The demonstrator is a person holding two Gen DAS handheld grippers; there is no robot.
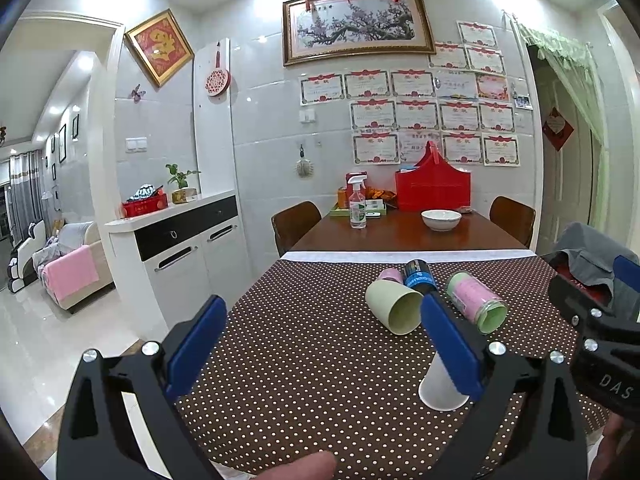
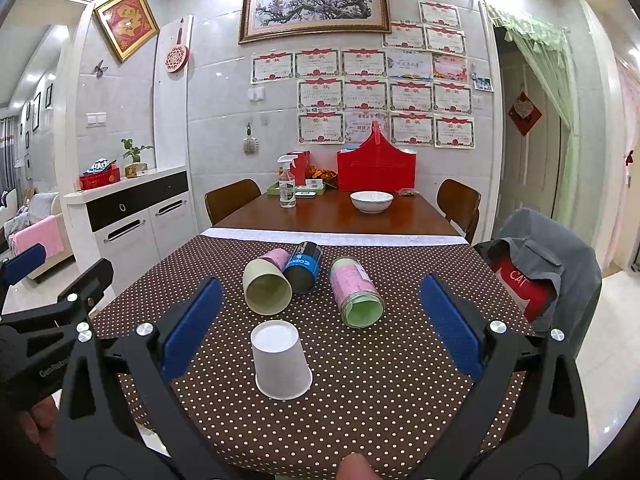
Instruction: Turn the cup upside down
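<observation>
A white paper cup [image 2: 282,360] stands upside down, mouth on the polka-dot tablecloth [image 2: 360,400]. In the left wrist view it [image 1: 440,388] is partly hidden behind the right finger. Behind it lie a pale green cup [image 2: 267,286] on its side, a blue-black can [image 2: 304,266] and a pink-labelled glass jar [image 2: 356,292]. My right gripper [image 2: 320,340] is open and empty, held above and in front of the white cup. My left gripper [image 1: 320,344] is open and empty, to the left of the white cup.
A white bowl [image 2: 371,201], a spray bottle [image 2: 287,188] and a red basket [image 2: 376,168] stand on the wooden table's far end. A chair with a grey jacket [image 2: 540,264] is at the right. A white sideboard [image 2: 132,216] is at the left.
</observation>
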